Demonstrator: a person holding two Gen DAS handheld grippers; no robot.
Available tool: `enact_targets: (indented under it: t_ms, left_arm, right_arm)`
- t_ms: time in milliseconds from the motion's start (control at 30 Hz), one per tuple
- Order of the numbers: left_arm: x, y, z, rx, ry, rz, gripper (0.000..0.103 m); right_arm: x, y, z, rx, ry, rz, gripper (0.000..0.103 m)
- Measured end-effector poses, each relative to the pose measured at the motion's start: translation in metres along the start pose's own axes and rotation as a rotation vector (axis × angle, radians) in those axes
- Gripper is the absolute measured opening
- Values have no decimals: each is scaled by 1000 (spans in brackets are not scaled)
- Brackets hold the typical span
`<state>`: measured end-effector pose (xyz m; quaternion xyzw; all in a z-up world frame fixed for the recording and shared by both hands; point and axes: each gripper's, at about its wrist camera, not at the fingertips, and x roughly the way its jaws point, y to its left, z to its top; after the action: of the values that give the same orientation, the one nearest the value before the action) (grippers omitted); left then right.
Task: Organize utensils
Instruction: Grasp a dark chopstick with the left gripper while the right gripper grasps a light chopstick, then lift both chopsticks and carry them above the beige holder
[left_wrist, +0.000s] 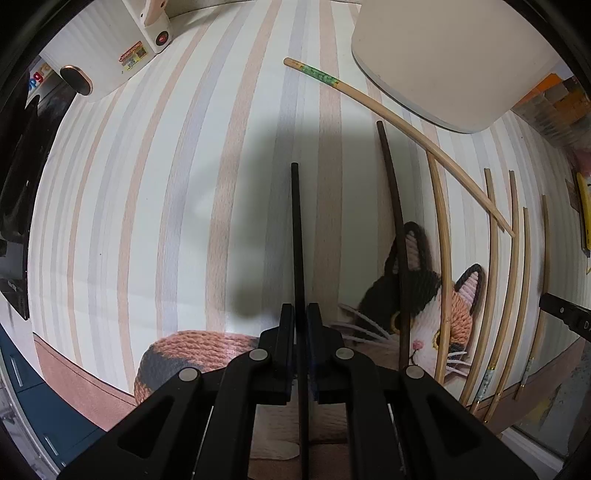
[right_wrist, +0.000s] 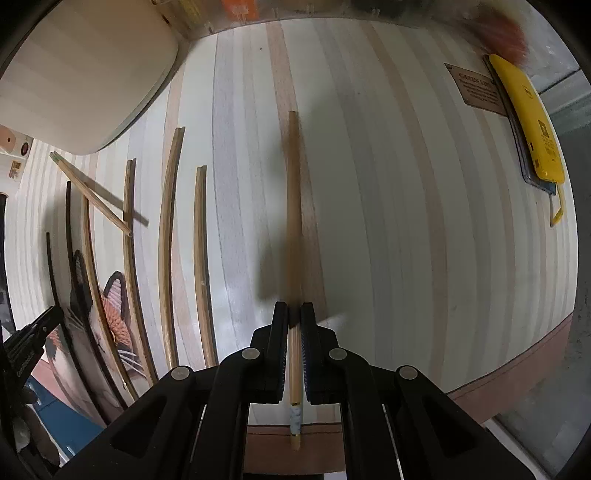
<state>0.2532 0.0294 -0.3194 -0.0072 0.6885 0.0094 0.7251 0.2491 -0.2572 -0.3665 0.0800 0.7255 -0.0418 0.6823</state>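
- Striped pastel mat (left_wrist: 147, 184) is spread over the whole work surface, with a knitted-look calico cat print (left_wrist: 424, 314) at its near edge.
- A black chopstick (left_wrist: 297, 236) is pinched between the fingers of the left gripper (left_wrist: 301, 314), pointing straight ahead above the mat, so nothing's spread there.
- A bamboo chopstick (right_wrist: 293, 221) is clamped the same way by the right gripper (right_wrist: 294, 314), its patterned end sticking out behind the fingers.
- Another dark chopstick (left_wrist: 397, 221) is laid across the cat's ear, just right of the held black one.
- Several loose bamboo chopsticks (right_wrist: 168, 240) are lined up roughly parallel on the mat, and a green-banded chopstick (left_wrist: 388, 107) is lying diagonally across them.
- A big cream container (left_wrist: 461, 55) is parked at the far edge of the mat.
- A yellow utility knife (right_wrist: 532, 122) can be seen way off on the far right.
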Motion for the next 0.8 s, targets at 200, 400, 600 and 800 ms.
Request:
enact_targets:
  t_ms: [200, 400, 600, 800]
  left_arm:
    - [0, 3, 2, -8, -3, 0, 6]
    - [0, -3, 1, 1, -10, 15, 6]
    - [-1, -10, 8, -10, -16, 55, 3]
    - [-37, -10, 11, -9, -99, 26, 3]
  right_arm:
    - [-3, 12, 36, -19, 32, -26, 7]
    - [-2, 25, 49, -40, 31, -46, 7]
    - [-10, 26, 49, -7, -11, -17, 7]
    - [-45, 27, 45, 17, -103, 39, 7]
